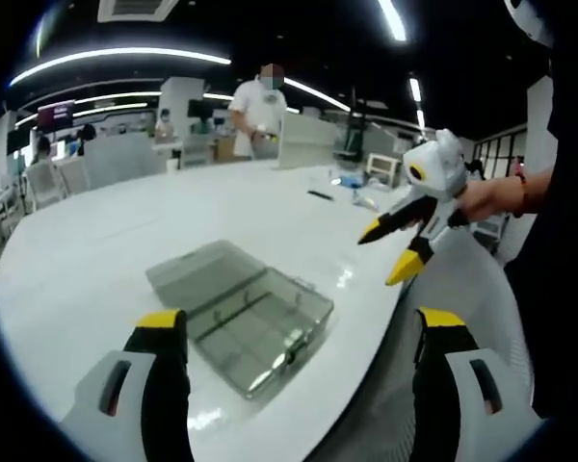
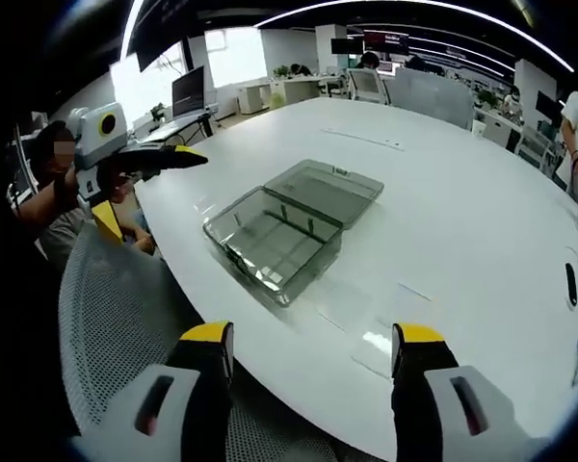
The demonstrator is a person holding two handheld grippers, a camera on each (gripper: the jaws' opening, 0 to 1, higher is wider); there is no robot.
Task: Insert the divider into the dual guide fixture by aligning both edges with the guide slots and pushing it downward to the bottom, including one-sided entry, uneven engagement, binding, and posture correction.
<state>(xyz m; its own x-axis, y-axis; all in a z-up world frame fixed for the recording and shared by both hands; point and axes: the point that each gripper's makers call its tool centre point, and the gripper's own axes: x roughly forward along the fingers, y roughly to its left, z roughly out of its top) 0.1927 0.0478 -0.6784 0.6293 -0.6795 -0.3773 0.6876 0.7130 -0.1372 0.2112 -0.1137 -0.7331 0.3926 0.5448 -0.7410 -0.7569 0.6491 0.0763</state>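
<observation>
1. Both grippers, left gripper (image 1: pixel 294 332) and right gripper (image 2: pixel 313 346), hover wide apart, holding nothing.
2. Open clear fixture (image 2: pixel 275 239) sits near the tabletop (image 2: pixel 462 192) edge.
3. Insertion looks unstarted; next, find and grasp the divider.

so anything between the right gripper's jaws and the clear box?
Nothing but bare white table. In the right gripper view, the right gripper is open, with only tabletop ahead up to the clear box.

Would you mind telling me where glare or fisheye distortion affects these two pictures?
Left gripper view: ceiling lights glare off the white table beside the clear box, and the table edge bows from fisheye distortion. Right gripper view: bright window light washes out the far corner, with a reflection patch near the open right gripper.
</observation>
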